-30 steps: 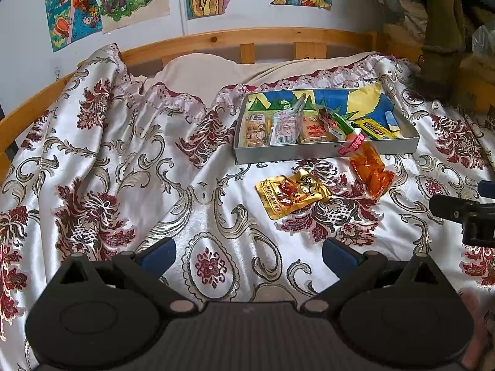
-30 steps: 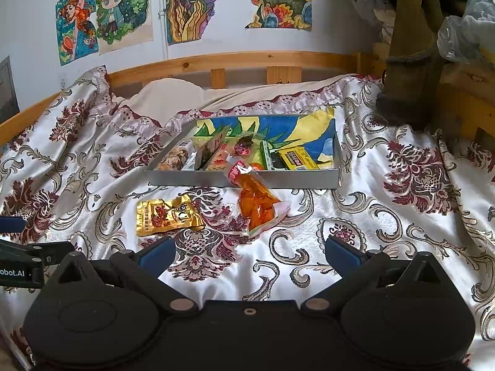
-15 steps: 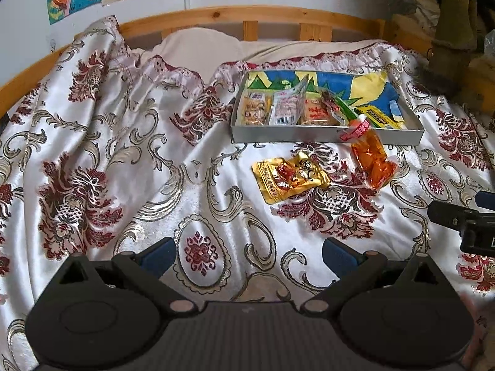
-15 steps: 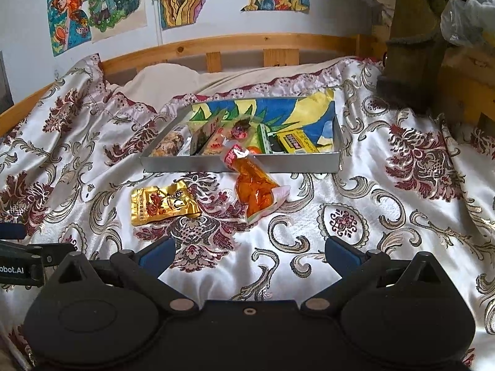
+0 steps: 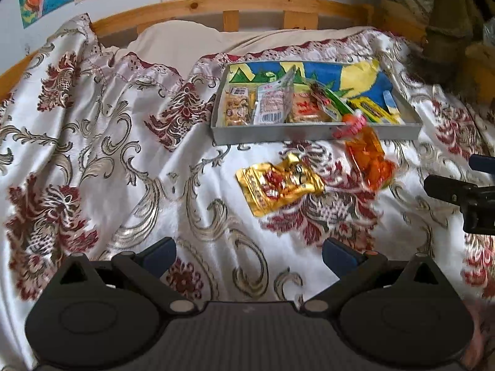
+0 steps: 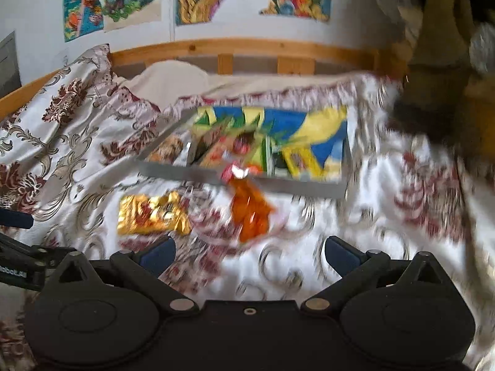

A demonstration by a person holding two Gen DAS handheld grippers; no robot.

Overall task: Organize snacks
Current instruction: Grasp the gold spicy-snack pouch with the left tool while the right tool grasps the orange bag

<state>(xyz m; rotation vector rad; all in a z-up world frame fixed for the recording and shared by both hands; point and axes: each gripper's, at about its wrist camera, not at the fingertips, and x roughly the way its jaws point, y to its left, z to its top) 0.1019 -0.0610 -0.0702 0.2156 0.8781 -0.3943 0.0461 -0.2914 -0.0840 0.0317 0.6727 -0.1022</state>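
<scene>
A bed with a flowery cover [image 5: 123, 154], drawings on the wall.
My left gripper [image 5: 249, 252] and right gripper [image 6: 250, 252] hover above it, jaws wide apart, gold packet [image 5: 278, 184] just ahead.

Glossy satin bedspread [image 5: 130, 167], shiny foil packet [image 5: 278, 184], possibly cardboard tray [image 5: 309, 131]

Only legible txt: partial white "obot.AI" on the left gripper [image 6: 14, 235] body, at left edge of right-wrist view; snack-pack print unreadable.
</scene>
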